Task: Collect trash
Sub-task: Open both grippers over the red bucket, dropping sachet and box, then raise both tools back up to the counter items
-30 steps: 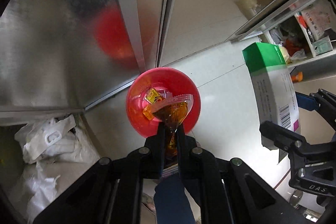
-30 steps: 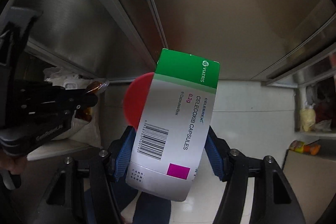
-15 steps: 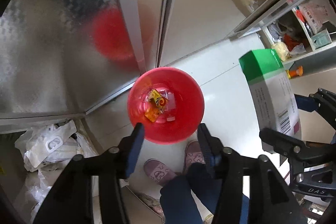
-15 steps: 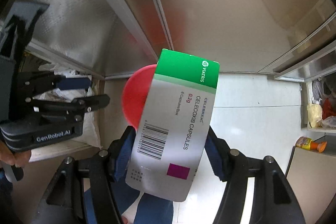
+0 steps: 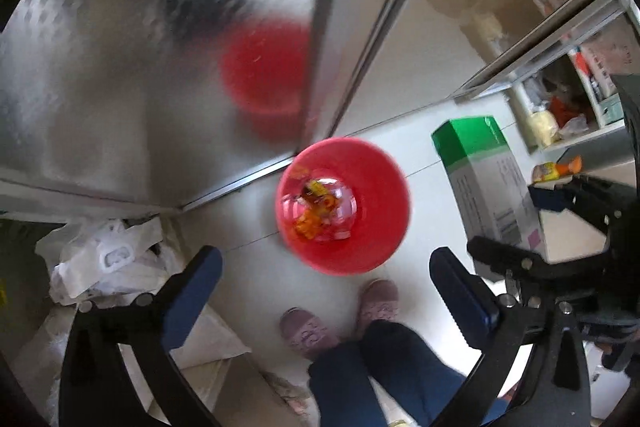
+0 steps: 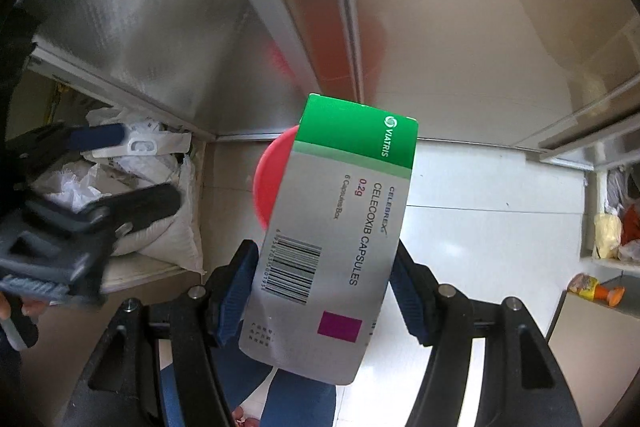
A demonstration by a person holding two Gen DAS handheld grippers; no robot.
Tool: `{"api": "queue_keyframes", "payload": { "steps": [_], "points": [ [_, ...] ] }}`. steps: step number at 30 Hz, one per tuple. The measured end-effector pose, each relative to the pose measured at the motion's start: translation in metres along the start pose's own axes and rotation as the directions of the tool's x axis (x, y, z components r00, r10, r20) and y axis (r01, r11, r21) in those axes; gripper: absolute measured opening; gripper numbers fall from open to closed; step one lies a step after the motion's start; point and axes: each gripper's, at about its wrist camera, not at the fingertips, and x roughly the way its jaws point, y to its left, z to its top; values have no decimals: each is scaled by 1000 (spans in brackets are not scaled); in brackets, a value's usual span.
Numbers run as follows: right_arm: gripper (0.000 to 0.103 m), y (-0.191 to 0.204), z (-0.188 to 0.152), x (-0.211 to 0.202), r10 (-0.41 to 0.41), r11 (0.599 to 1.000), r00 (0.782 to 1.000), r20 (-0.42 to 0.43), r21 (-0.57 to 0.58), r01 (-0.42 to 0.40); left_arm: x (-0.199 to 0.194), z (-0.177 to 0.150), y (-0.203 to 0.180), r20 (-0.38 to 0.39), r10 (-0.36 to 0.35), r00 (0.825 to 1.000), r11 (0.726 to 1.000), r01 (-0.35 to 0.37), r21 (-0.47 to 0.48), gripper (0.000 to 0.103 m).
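Right gripper [image 6: 324, 291] pinches the capsule box [image 6: 340, 227] across its short width, long axis running away from the jaws, green end over the near rim of the red bin [image 5: 344, 205] on the floor. Left gripper [image 5: 324, 275] has just been opening, jaws spread wide with nothing between them, above the bin's near edge; the right hand has the next drop

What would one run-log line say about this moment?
left gripper: just opened, empty | right gripper: shut on medicine box | red bin: on floor, wrappers inside | next, likely: drop box in
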Motion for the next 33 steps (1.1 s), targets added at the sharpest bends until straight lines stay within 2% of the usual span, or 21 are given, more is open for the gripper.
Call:
{"api": "queue_keyframes", "payload": {
  "steps": [10, 11, 12, 13, 14, 17, 21, 23, 28, 33],
  "points": [
    [64, 21, 14, 39, 12, 999, 999, -36, -47, -14, 16, -16, 30, -22, 40, 999, 997, -41, -69, 103],
    [71, 20, 14, 40, 15, 999, 999, -43, -45, -17, 16, -18, 32, -23, 44, 999, 996, -46, -73, 103],
    [85, 19, 14, 40, 9, 999, 999, -41, -42, -11, 15, -19, 33, -22, 44, 999, 996, -45, -76, 103],
    [90, 19, 13, 39, 6, 999, 999, -33, -39, -7, 13, -20, 33, -24, 45, 999, 996, -47, -82, 103],
    [94, 18, 12, 35, 0, 999, 1000, -22, -38, -1, 9, -21, 33, -19, 46, 999, 995, -47, -86, 103],
    [96, 19, 10, 20, -10, 999, 1000, -8, -35, 10, -7, -23, 31, -6, 49, 999, 995, -49, -88, 103],
    [99, 19, 9, -24, -15, 999, 1000, 23, -30, 16, -49, -22, 23, 23, 47, 999, 994, -44, -100, 103],
    [100, 23, 8, -52, -17, 1000, 999, 45, -25, 18, -85, -20, 16, 49, 49, 998, 994, -44, -95, 103],
    [102, 35, 12, -146, -21, 1000, 994, 111, -1, 21, -176, -15, -3, 113, 54, 992, 995, -43, -93, 103],
    [102, 51, 18, -238, -48, 999, 978, 203, -8, 51, -262, -7, -18, 186, 102, 977, 992, -85, -97, 103]
  ]
}}
